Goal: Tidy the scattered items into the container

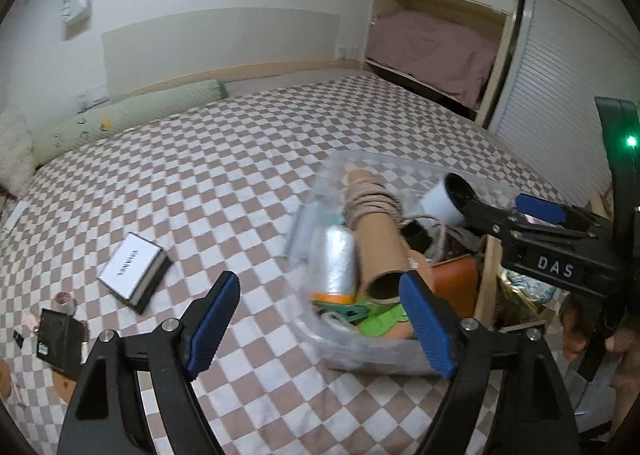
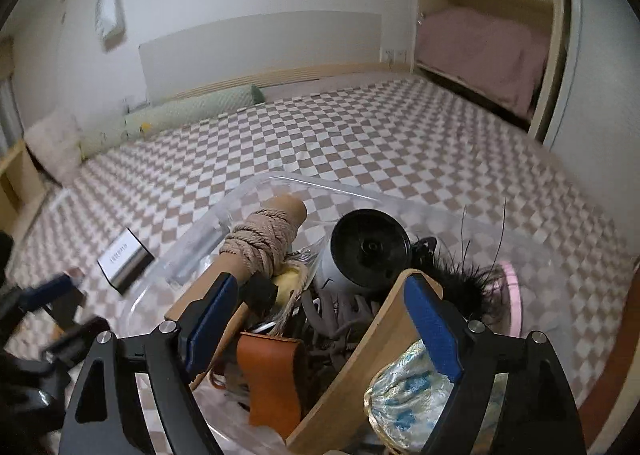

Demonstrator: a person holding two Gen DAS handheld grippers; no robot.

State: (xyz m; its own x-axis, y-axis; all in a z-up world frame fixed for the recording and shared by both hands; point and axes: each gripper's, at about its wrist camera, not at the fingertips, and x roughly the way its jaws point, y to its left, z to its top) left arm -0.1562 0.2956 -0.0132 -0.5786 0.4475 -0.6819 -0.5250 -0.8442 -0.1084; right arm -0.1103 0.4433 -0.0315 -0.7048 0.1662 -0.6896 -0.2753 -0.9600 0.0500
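A clear plastic container (image 1: 340, 355) sits on the checkered bed (image 1: 240, 159), crammed with a rope-wound cardboard tube (image 1: 376, 231), a foil roll (image 1: 338, 259), a white camera (image 2: 360, 255), an orange leather strap (image 2: 272, 371), a curved wooden piece (image 2: 360, 367) and black feathers (image 2: 464, 279). The left hand-held gripper (image 1: 320, 323) hovers at the container's near rim, jaws wide, nothing between them. The right hand-held gripper (image 2: 316, 323) hangs over the contents, jaws also spread and empty. At 9 o'clock from the container a white-labelled box (image 1: 134, 271) lies on the bed; further toward 8 o'clock, a small black box (image 1: 56, 339).
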